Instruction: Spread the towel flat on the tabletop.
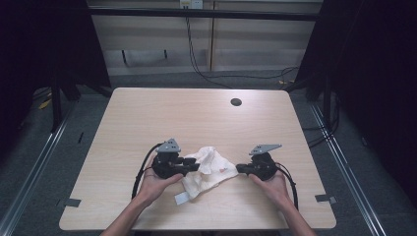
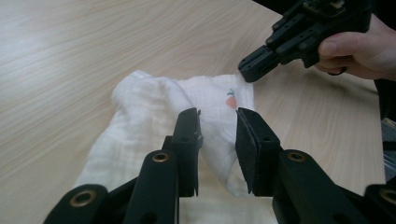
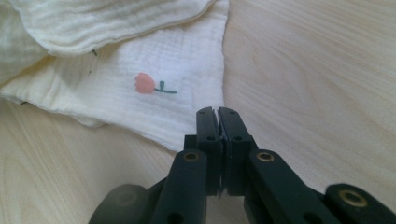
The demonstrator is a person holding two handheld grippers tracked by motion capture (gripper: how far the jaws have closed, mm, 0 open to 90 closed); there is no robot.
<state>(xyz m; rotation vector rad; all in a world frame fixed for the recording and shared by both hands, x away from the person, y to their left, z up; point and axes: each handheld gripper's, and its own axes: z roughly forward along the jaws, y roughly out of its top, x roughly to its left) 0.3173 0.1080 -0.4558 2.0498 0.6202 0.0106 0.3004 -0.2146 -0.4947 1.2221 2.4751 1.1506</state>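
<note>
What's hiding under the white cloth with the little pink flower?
The cloth lies crumpled on the wooden table, folded over itself. Only its own layers and the table around it show; anything beneath the folds is covered.

The high view is dim, with dark surroundings; soft light falls from above on the table [image 1: 147,113], without glare. Both gripper views are brighter and warmer. The jaws at their bottom edges are a little blurred, and the white cloth [image 3: 154,60] stays sharp.
</note>
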